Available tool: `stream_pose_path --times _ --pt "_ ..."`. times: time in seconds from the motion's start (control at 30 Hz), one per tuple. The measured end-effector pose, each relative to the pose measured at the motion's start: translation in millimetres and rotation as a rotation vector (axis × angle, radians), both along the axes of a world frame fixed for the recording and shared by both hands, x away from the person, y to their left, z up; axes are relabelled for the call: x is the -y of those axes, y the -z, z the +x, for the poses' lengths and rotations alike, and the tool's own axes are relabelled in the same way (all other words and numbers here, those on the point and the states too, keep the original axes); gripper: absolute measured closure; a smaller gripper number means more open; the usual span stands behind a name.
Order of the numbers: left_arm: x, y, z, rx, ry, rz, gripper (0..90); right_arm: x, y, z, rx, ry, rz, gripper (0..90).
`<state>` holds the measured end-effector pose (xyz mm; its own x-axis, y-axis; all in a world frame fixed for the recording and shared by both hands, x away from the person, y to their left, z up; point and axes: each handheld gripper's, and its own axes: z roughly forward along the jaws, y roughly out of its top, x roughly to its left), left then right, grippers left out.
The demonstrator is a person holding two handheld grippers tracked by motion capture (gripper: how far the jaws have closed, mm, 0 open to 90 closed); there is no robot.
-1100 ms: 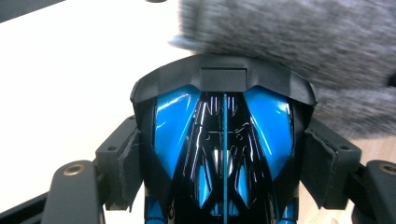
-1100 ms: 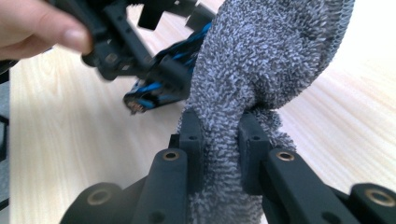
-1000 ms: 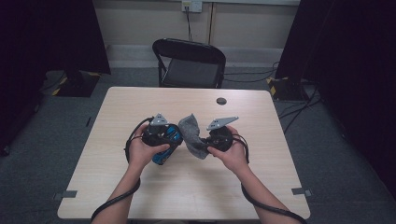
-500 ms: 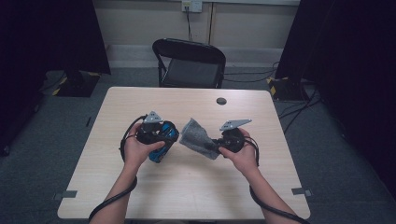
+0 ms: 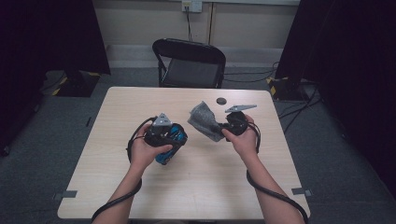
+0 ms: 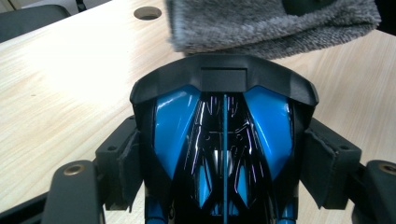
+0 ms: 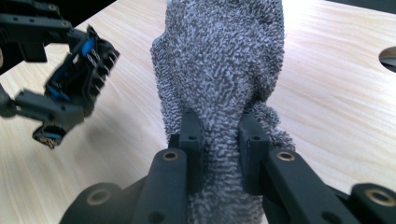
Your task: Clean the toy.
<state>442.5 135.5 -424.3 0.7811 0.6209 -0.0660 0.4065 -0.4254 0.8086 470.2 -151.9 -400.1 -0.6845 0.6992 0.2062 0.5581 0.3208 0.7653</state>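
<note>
My left gripper (image 5: 164, 139) is shut on a glossy blue and black toy car (image 5: 173, 136), left of the table's middle. In the left gripper view the pads (image 6: 127, 164) press on both sides of the toy car (image 6: 224, 140), and its black spoiler points away. My right gripper (image 5: 220, 129) is shut on a fluffy grey cloth (image 5: 203, 118), held up right of the middle. The bunched cloth (image 7: 224, 60) rises between the right gripper's (image 7: 219, 135) jaws. The cloth (image 6: 271, 23) hangs just beyond the car and apart from it. The left gripper (image 7: 70, 88) with the car shows off to the left.
The light wooden table (image 5: 205, 186) has a round cable hole (image 5: 221, 100) near its far edge, which shows as a hole (image 6: 147, 12) in the left gripper view too. A black folding chair (image 5: 189, 60) stands behind the table. Dark curtains hang on both sides.
The right gripper has drawn the cloth to the right, away from the toy car, which it touched a second ago. The left gripper has drifted slightly left with the car.
</note>
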Motion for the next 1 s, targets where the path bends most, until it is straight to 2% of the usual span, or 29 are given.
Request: stream_pose_path --times 0.4,0.6,0.77,1.0 --pt "14.0 5.1 -3.6 -0.015 0.043 0.022 25.5 -25.4 -8.7 3.6 0.020 -0.027 -0.010 75.4" --pt "20.1 7.7 -5.0 -0.022 0.065 0.033 25.5 -40.1 -12.9 1.5 0.029 -0.064 -0.025 75.4" --pt "18.7 9.3 -4.5 -0.026 0.056 0.041 25.5 -52.3 -9.4 -2.5 0.014 -0.112 -0.034 75.4" --pt "12.5 10.1 -2.1 -0.025 0.026 0.051 25.5 -57.9 -8.0 -9.4 0.016 -0.155 -0.036 75.4"
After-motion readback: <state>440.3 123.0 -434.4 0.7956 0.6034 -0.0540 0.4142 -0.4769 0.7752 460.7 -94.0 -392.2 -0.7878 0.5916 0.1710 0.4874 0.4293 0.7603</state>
